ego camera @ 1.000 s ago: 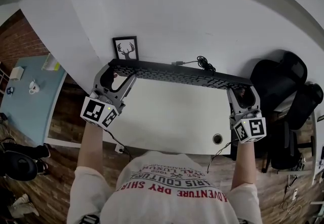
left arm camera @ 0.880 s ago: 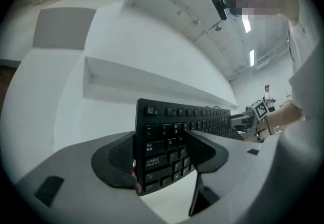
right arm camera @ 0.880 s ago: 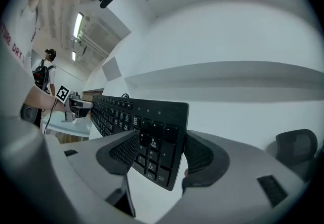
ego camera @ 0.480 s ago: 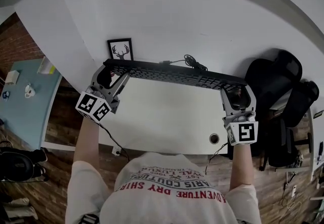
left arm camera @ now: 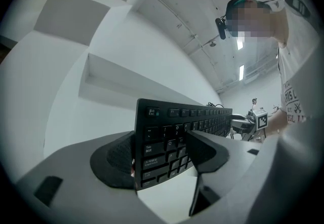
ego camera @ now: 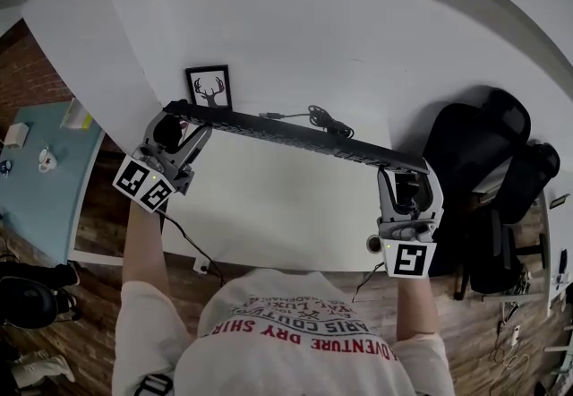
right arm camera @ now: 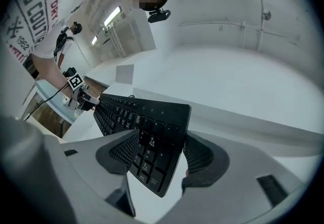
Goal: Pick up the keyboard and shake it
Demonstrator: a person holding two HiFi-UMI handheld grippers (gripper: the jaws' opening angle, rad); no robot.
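The keyboard is up off the bench, held in the air by its two short ends over the far part of the white top. From the head view I see it as a thin black strip, nearly edge-on, slanting so that its left end sits farther from the person than its right end. Its cable leaves the rear edge and loops behind it.

My left gripper has the left end. In the left gripper view the fingers are closed onto the keyboard, one ribbed pad against its back and the other pressed on the keys near the Tab and Caps Lock rows, with the board standing upright between them. My right gripper has the other end. In the right gripper view its fingers are clamped the same way on the number-pad end of the keyboard, which tilts across the frame.

A marker cube shows at the back of the left gripper.

Past the left end a small framed picture of a deer's head leans at the wall. A round cable hole sits in the bench near the right gripper, and a black chair stands off the bench's right side.
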